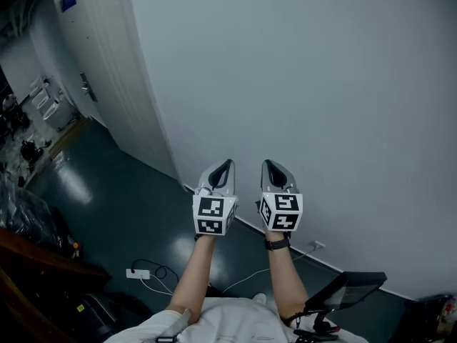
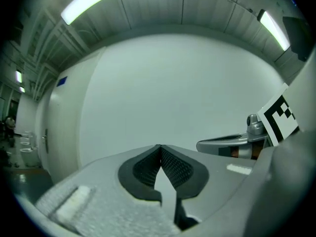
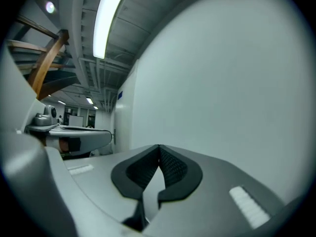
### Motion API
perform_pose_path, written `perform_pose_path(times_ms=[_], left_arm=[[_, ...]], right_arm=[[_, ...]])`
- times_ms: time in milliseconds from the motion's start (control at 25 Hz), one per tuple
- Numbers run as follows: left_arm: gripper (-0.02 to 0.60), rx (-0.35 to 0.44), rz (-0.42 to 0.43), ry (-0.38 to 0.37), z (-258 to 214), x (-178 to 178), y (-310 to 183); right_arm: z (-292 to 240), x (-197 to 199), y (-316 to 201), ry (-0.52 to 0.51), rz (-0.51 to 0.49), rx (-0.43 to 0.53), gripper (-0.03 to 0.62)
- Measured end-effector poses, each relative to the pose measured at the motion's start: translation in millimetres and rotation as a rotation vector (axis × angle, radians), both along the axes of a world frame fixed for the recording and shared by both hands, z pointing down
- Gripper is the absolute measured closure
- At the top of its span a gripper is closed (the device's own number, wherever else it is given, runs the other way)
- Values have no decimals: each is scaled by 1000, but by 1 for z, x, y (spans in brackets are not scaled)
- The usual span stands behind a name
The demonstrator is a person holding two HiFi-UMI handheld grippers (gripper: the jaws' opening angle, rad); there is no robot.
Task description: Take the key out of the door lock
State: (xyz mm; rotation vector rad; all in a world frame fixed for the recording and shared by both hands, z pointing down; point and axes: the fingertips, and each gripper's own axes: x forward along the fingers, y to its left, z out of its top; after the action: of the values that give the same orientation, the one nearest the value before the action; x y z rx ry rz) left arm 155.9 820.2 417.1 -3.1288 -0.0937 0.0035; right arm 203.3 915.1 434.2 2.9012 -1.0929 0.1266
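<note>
Wall (image 1: 300, 84), plain and white, fills most of what I see through the head view, with dark floor (image 1: 121, 206) running along its foot. The door (image 1: 93, 41) stands far off to the upper left, pale, with a small blue sign near its top. Both grippers are raised side by side in front of me, level and aimed at the bare wall, not at the door. The left gripper (image 1: 223, 166) has its jaws closed tip to tip with nothing between them, and its own view shows only wall beyond. The right gripper (image 1: 273, 166) is the same: jaws pressed together, empty. A white power strip (image 1: 138, 273) lies on the floor by my feet, its cable trailing toward the wall.

As I judge it, the task has not begun. I am well apart from the door, so everything is left: getting over there, finding the key, opening one pair of jaws, gripping it and drawing it out.

On the door I can make out a dark handle (image 1: 87, 88), and the lock should be somewhere near it, but at this range I cannot see either the lock or the key. The door's lower part is partly lost in shadow and clutter at the frame's left edge.
</note>
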Motion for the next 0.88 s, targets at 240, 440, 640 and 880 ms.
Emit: perform_pose_path(times_ms=[240,440,640,880], left_arm=[[578,177,-339,9,-19,-91,-213],[578,84,-563,34,-28,-173,-354],[578,32,-774,66,-25,-251,-442],[581,-74,-955,73,-14,-311,-516]], right_arm=[[-24,-64,-240,25,-356,73,591],[-30,-151,-402,14,-647,69,599],[-18,-219,-503,-87,-785,55,605],[-21,-280,-588,-70,-950,45,605]])
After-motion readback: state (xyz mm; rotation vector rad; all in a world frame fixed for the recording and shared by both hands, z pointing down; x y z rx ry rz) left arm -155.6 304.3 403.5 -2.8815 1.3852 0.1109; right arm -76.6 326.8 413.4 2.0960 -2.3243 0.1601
